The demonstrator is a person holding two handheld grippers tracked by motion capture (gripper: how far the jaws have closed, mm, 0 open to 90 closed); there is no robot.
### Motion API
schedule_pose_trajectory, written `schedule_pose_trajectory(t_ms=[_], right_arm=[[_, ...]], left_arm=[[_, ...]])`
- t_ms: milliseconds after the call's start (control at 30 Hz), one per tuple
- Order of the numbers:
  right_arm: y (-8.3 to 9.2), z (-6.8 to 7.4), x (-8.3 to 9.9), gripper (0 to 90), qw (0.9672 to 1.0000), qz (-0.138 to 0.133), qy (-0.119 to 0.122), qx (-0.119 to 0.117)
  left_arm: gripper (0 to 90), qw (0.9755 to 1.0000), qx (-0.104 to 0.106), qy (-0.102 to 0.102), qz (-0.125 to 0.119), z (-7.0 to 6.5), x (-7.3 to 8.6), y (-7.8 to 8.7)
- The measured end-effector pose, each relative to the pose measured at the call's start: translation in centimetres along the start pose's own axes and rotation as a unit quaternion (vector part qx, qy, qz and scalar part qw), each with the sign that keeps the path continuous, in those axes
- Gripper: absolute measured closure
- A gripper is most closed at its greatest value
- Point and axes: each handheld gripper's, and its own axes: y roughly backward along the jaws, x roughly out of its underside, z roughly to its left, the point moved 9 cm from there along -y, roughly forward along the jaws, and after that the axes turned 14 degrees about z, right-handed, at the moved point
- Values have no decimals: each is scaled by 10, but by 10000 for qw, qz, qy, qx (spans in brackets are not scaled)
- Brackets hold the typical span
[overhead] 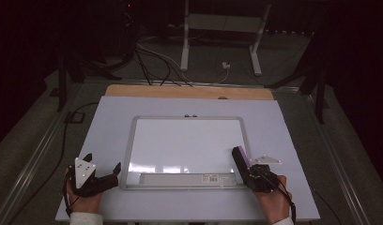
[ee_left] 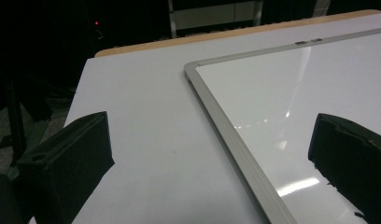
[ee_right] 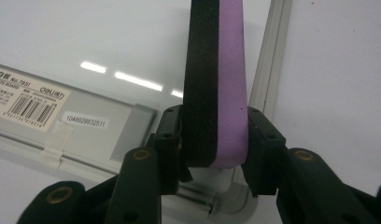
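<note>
eraser (ee_right: 216,84), light, soft foam, is clamped at its end across the faces by the right gripper (ee_right: 215,149), over the whiteboard (overhead: 180,140); left gripper (overhead: 101,174) is held wide, empty.

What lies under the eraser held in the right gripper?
The whiteboard's lower right corner and its tray lie beneath the eraser; whether they touch is hidden by the right gripper.
</note>
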Motion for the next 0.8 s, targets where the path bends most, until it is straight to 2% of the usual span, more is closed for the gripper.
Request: schedule_pose_trajectory(t_ms=[67, 267, 467, 567, 700, 800], right_arm=[[1, 1, 2, 628, 10000, 1, 19, -29], [4, 11, 6, 588, 9995, 1, 29, -317], [4, 19, 5, 542, 9984, -30, 139, -540], [7, 16, -3, 459, 9970, -323, 113, -693], [10, 8, -17, 347, 9950, -775, 81, -620], [9, 3, -24, 268, 9925, -964, -7, -753]], left_arm=[[6, 10000, 3, -2, -1, 0, 0, 0], [5, 10000, -4, -9, -5, -1, 0, 0], [5, 10000, 1, -11, -1, 0, 0, 0], [5, 10000, -4, -7, -5, 0, 0, 1], [5, 10000, -1, -9, -5, 0, 0, 1], [5, 10000, 2, -1, -29, 0, 0, 2]])
